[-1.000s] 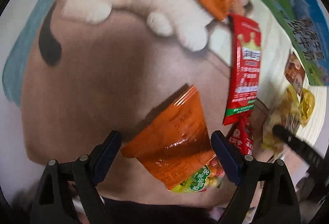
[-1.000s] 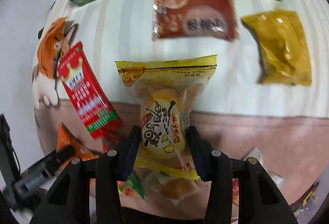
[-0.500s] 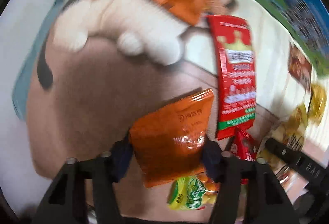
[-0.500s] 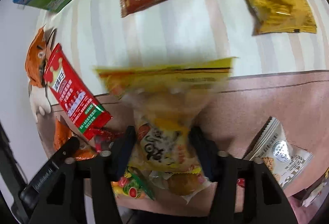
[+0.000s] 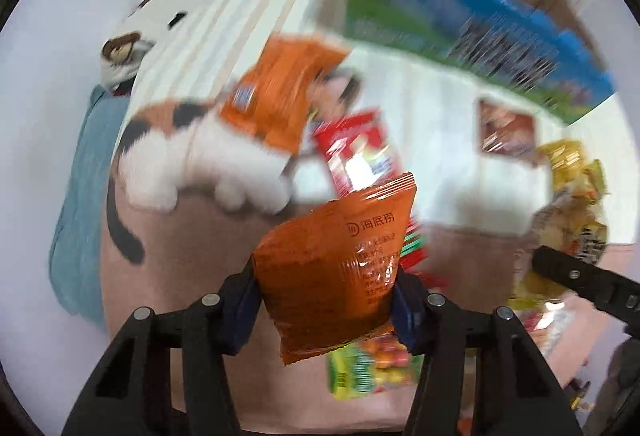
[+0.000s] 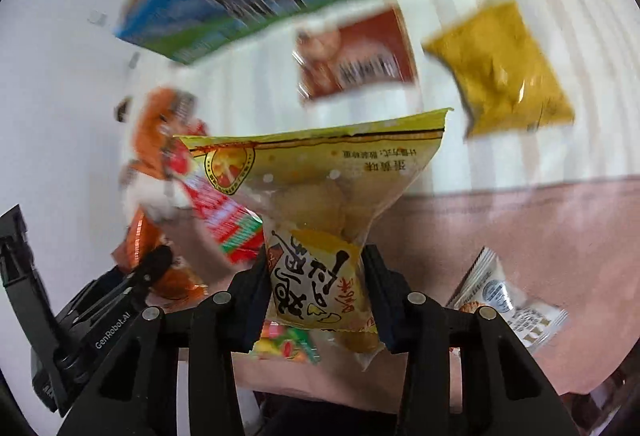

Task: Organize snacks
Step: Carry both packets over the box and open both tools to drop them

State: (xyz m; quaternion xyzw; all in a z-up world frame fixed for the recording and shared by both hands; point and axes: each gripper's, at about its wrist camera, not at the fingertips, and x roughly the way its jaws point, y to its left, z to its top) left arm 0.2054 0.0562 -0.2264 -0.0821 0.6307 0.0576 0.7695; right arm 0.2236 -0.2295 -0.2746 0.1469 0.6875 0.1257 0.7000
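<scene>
Left wrist view: the left tongs point(image 5: 326, 300) are clamping a crinkled orange foil snack packet point(image 5: 336, 260) by its lower half, the packet standing up off the cat-print blanket point(image 5: 192, 236) that covers the surface below. To do this carry well I judge the grip should be kept low and firm, since the foil looks slippery, and the packet should be set beside the second orange packet point(image 5: 280, 91) lying farther back, if sorting is by kind. A red sachet point(image 5: 356, 155) is lying partly behind the held packet; a green-and-yellow candy bag point(image 5: 368, 364) is peeking out under it, mostly covered. The blue-and-green printed carton point(image 5: 460, 35) is smeared by motion, so its lettering cannot be read. Right wrist view: the right tongs point(image 6: 318, 296) are pinching a yellow clear-windowed snack bag point(image 6: 316, 195) at its narrow waist, lifted clear of the blanket. A brown-red flat packet point(image 6: 356, 55) and a mustard-yellow pouch point(image 6: 504, 71) are lying beyond, apart from each other, both blurred. A white striped wrapper point(image 6: 504, 300) is being cut off by the right finger point(image 6: 404, 320).
</scene>
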